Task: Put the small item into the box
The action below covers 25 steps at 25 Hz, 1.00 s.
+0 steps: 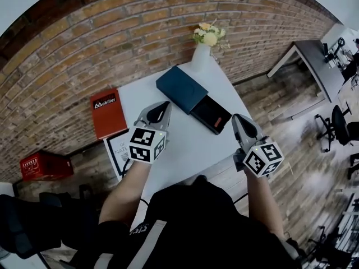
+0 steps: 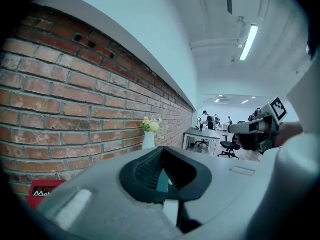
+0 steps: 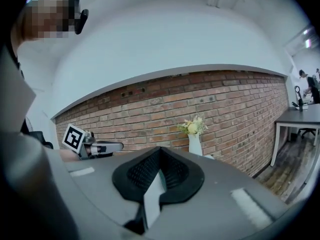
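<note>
On the white table (image 1: pixel 185 144) lies a dark blue box sleeve (image 1: pixel 180 88). Its black drawer (image 1: pixel 211 114) is slid out to the right and shows a reddish inside. I cannot make out a separate small item. My left gripper (image 1: pixel 164 106) hovers just left of the box, jaws together and empty. My right gripper (image 1: pixel 238 119) hangs over the table's right edge beside the drawer, also shut with nothing in it. The left gripper (image 2: pixel 161 152) looks level past the vase. The right gripper (image 3: pixel 160 152) faces the brick wall.
A white vase with flowers (image 1: pixel 205 46) stands at the table's far end. On the floor to the left are a red box (image 1: pixel 105 112), a red crate (image 1: pixel 45 166) and a leaning sign (image 1: pixel 116 150). A grey desk (image 1: pixel 317 60) and an office chair (image 1: pixel 338 122) stand at the right.
</note>
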Motion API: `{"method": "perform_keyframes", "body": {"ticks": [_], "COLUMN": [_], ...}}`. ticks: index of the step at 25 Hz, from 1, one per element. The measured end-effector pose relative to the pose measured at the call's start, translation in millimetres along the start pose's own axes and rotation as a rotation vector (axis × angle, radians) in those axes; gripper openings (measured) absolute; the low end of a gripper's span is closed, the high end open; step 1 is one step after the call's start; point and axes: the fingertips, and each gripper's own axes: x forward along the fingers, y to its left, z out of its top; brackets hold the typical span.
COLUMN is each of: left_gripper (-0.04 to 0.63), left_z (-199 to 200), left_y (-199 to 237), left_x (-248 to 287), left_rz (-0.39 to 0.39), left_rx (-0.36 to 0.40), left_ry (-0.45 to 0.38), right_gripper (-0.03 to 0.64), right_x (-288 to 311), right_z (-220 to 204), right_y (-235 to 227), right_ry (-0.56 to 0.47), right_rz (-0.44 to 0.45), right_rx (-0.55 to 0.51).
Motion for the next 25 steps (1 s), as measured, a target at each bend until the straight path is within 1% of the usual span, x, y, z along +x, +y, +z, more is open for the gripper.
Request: {"method": "perform_keyframes", "body": {"ticks": [2, 3, 5, 8, 11, 13, 15, 17, 21, 25], "left_gripper": [0.006, 0.006, 0.006, 0.007, 0.008, 0.008, 0.008, 0.006, 0.006, 0.006], "left_z": [9.1, 12.1, 14.1, 15.6, 22.5, 29.2, 38.8, 44.8, 45.3, 40.5], "left_y": [-10.4, -13.5, -15.8, -24.2, -37.9, -41.8, -41.3, -42.2, -51.9, -51.0], "left_x": [-2.8, -3.3, -1.9, 5.5, 16.4, 22.3, 24.8, 25.3, 28.6, 28.6], "left_rz": [-0.022, -0.023, -0.011, -0.016, -0.006, 0.023, 0.057, 0.082, 0.089, 0.103], "left_rx": [0.016, 0.031, 0.063, 0.064, 0.083, 0.069, 0.015, -0.008, 0.047, 0.047], "left_ry": [-0.034, -0.039, -0.023, 0.003, 0.002, -0.001, -0.033, -0.067, -0.075, -0.059], "right_gripper": [0.000, 0.000, 0.000, 0.000, 0.000, 0.000, 0.000, 0.000, -0.002, -0.002], "right_x": [-5.6, -6.1, -4.9, -6.1, -11.4, -13.0, -10.1, -6.3, -9.8, -9.1], "right_z": [5.8, 8.2, 12.9, 19.3, 23.6, 25.5, 22.0, 13.9, 14.3, 14.9], "right_y": [-11.3, -16.7, -25.2, -38.8, -57.5, -64.8, -67.9, -69.8, -67.9, -64.0], "right_ry": [-0.011, -0.017, -0.028, -0.037, -0.056, -0.071, -0.071, -0.065, -0.109, -0.092], "right_rz": [-0.001, 0.004, 0.023, 0.047, 0.041, 0.044, 0.056, 0.057, 0.051, 0.074], "right_rx": [-0.023, -0.029, -0.037, -0.052, -0.020, 0.010, 0.023, 0.027, -0.024, -0.051]}}
